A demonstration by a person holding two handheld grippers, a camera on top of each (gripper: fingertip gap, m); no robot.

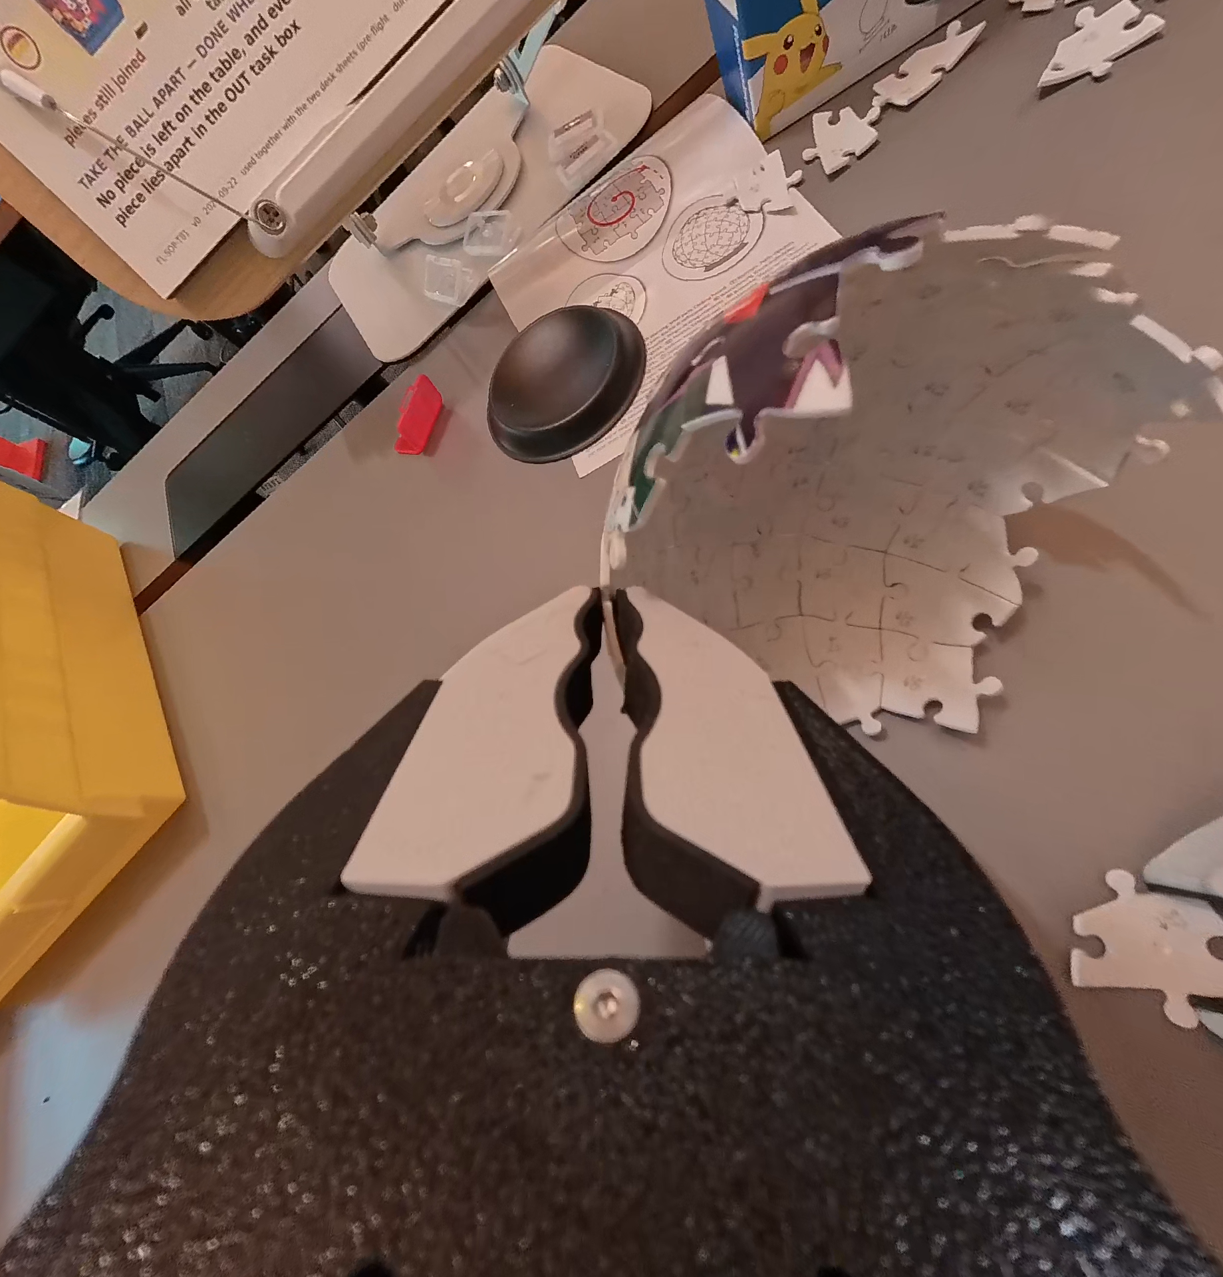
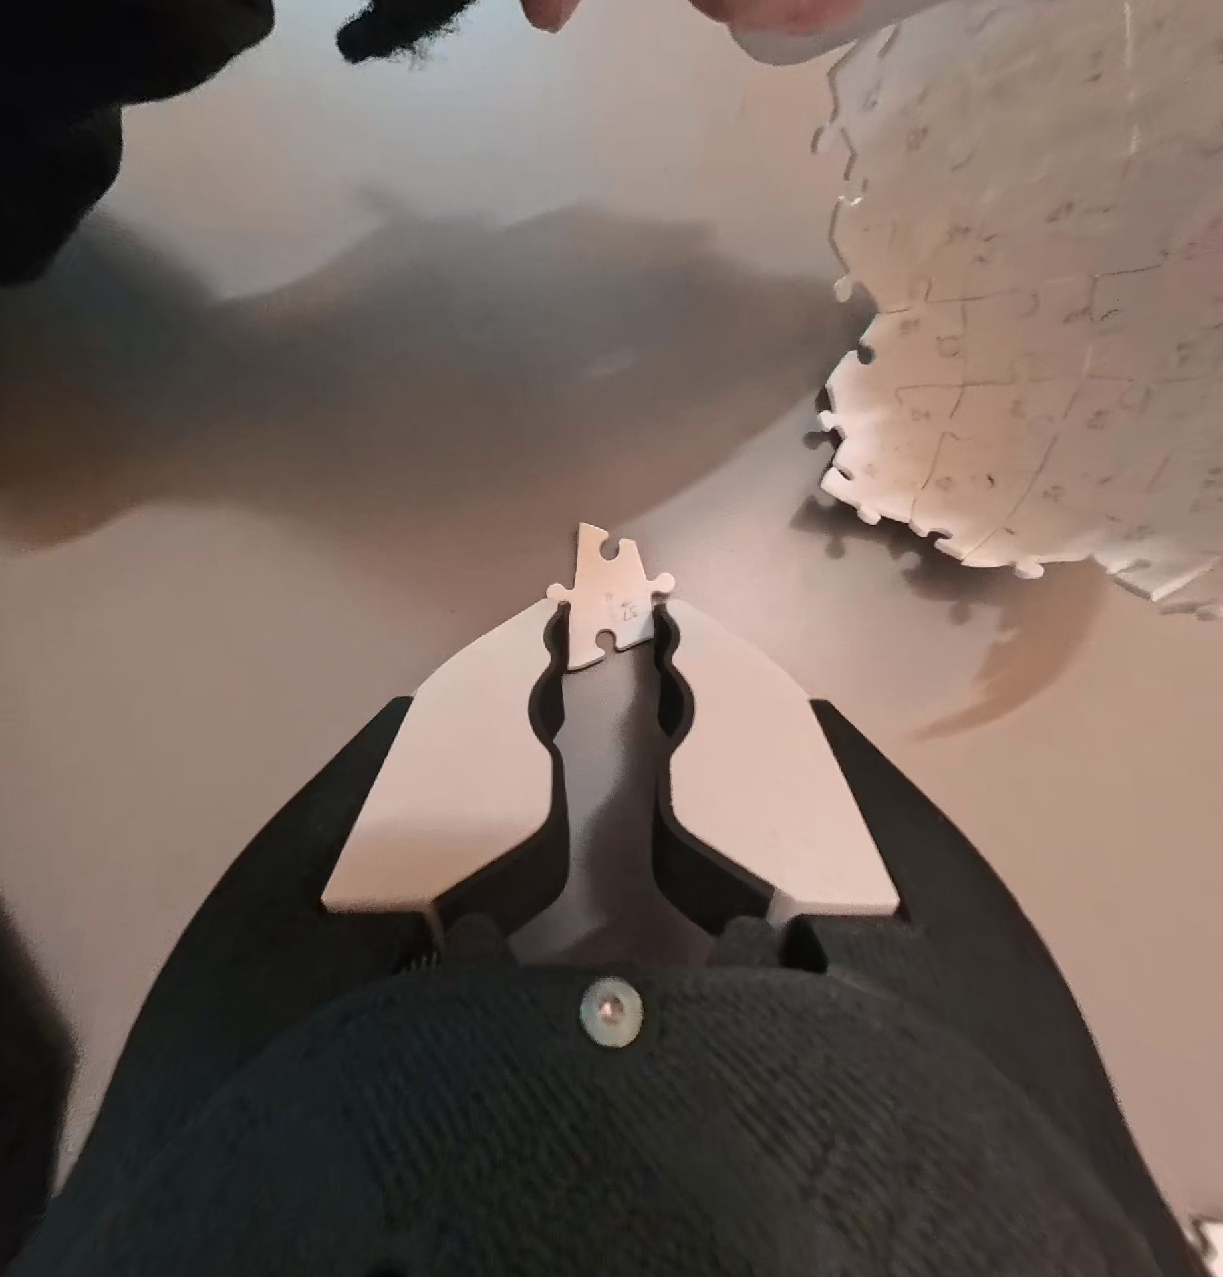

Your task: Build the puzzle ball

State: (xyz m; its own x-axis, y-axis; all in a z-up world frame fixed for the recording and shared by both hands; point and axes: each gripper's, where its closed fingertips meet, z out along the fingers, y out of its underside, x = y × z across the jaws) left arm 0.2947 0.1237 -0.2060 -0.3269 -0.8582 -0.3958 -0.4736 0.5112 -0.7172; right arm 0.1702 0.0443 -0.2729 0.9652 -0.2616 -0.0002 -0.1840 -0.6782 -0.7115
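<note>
My left gripper (image 1: 612, 596) is shut on the rim of a partly built puzzle ball (image 1: 871, 525), a curved shell with a white inner side and a dark printed outer side, held above the grey table. The same shell shows at the upper right of the right wrist view (image 2: 1050, 332). My right gripper (image 2: 612, 608) is shut on a single white puzzle piece (image 2: 608, 601), held above the table to the lower left of the shell and apart from it.
A black round stand (image 1: 567, 383), an instruction sheet (image 1: 670, 228), a small red box (image 1: 420, 414), a printed puzzle box (image 1: 802, 55) and loose white pieces (image 1: 940, 69) lie beyond. A yellow bin (image 1: 49, 725) stands left. More pieces (image 1: 1147, 947) lie at right. The grippers' ends are close to 15 centimeters from one another.
</note>
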